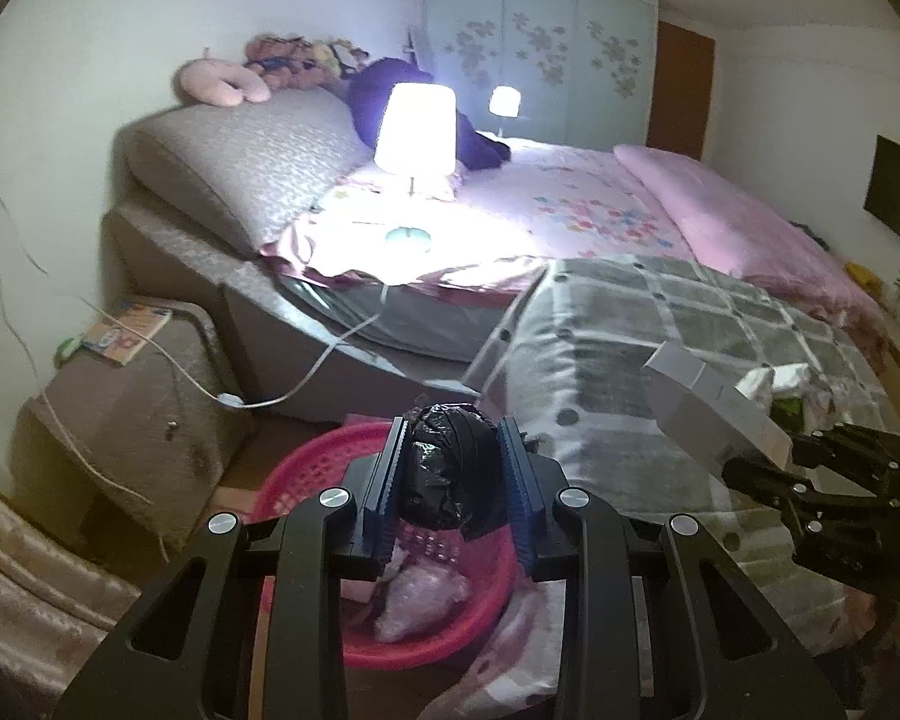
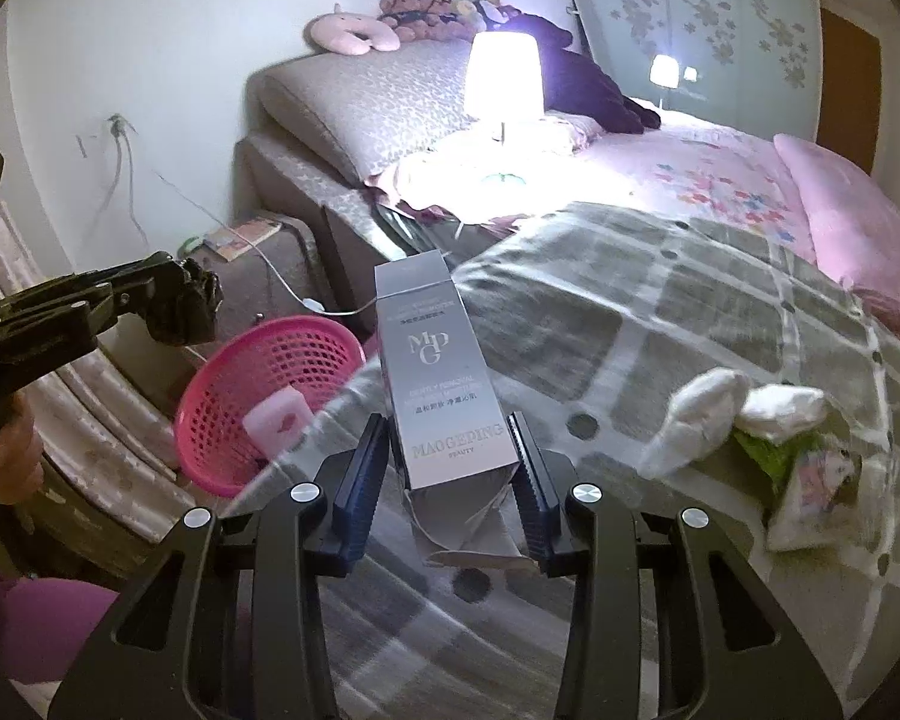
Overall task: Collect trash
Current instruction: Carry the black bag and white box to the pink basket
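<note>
Trash first: my left gripper (image 1: 452, 480) clamps a black wad (image 1: 447, 468) above the basket (image 2: 222, 420) (pink packets inside); right gripper (image 2: 453, 468) grips a silver box (image 2: 435, 372) beside it.

pink basket (image 2: 270, 384) mouth open, bed edge (image 2: 342, 396) alongside

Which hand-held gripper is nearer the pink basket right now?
Left. The left hand-held gripper, shut on a black bag wad, hangs over the pink basket. The right hand-held gripper, holding the silver box, is off to the side over the bed.
</note>
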Motion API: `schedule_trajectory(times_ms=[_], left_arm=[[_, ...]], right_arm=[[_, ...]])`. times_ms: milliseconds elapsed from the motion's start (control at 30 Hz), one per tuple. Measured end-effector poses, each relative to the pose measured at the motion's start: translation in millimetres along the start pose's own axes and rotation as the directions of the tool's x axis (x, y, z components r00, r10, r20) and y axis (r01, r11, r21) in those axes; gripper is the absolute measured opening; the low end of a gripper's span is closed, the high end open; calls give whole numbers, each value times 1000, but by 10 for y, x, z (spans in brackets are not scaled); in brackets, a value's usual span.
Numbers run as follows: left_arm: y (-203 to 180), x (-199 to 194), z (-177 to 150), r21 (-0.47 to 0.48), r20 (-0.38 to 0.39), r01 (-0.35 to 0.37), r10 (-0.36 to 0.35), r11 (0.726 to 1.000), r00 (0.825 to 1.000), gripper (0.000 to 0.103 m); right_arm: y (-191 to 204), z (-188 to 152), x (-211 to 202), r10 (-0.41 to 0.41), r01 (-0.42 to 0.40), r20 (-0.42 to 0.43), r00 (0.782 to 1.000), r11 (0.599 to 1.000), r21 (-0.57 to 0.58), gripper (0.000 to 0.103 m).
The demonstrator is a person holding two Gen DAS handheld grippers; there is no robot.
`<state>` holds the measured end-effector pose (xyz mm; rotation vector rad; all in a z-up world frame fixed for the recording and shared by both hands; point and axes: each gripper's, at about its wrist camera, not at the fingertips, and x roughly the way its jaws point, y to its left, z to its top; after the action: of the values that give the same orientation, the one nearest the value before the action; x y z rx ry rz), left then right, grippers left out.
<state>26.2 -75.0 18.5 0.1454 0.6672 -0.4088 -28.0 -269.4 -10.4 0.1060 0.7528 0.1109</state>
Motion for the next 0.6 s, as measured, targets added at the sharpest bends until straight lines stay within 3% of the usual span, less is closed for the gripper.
schedule_trajectory(times_ms=[500,600], left_arm=[[331,23,-81,-58,-10,-71,70,996,997,29],[358,64,-108,-62,-19,-75,74,995,997,29]], right_arm=[[436,247,96,57,-56,12,998,997,-50,37],[511,273,155,64,-64,4,998,995,-70,33]])
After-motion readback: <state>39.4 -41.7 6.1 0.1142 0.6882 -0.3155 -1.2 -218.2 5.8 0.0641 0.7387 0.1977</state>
